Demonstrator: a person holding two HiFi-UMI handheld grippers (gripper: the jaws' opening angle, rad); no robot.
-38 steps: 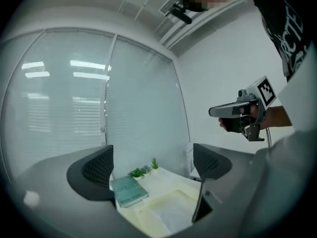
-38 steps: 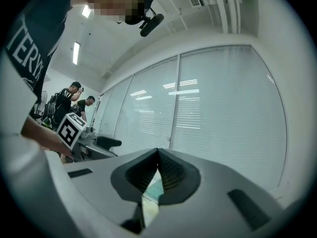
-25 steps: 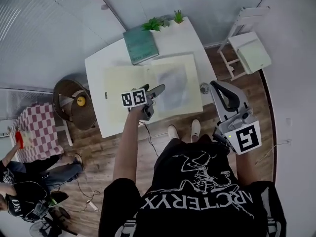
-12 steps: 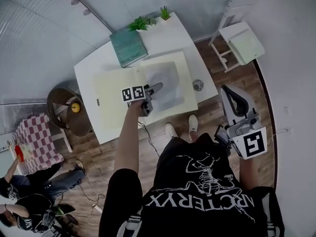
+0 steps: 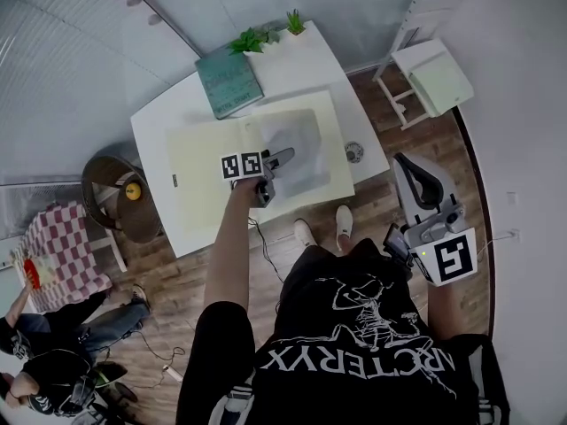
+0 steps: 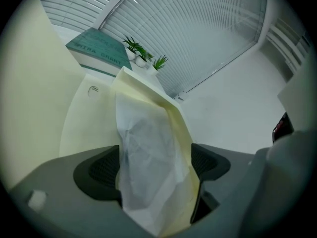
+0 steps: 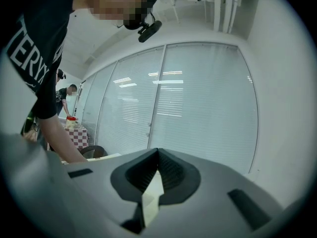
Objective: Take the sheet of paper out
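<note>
A pale yellow folder (image 5: 208,162) lies open on the white table (image 5: 168,113). On its right half rests a crumpled white sheet of paper (image 5: 297,140). My left gripper (image 5: 288,156) reaches over the folder's near edge. In the left gripper view, the sheet (image 6: 143,152) and a raised yellow folder flap (image 6: 184,133) stand between the jaws of the left gripper (image 6: 156,157), which are wide apart. My right gripper (image 5: 403,162) is held off the table's right side, above the floor. In the right gripper view, the right gripper (image 7: 157,155) has its jaws together and points at the window wall.
A green book (image 5: 229,80) and small potted plants (image 5: 266,34) sit at the table's far edge, and a small round object (image 5: 354,151) near its right edge. A white stool (image 5: 434,69) stands to the right, with a dark round chair (image 5: 115,193) and checkered table (image 5: 53,246) left.
The left gripper has come down from pointing across the room to the folder, and the sheet and flap now stand between its jaws. The right gripper stays off to the side.
</note>
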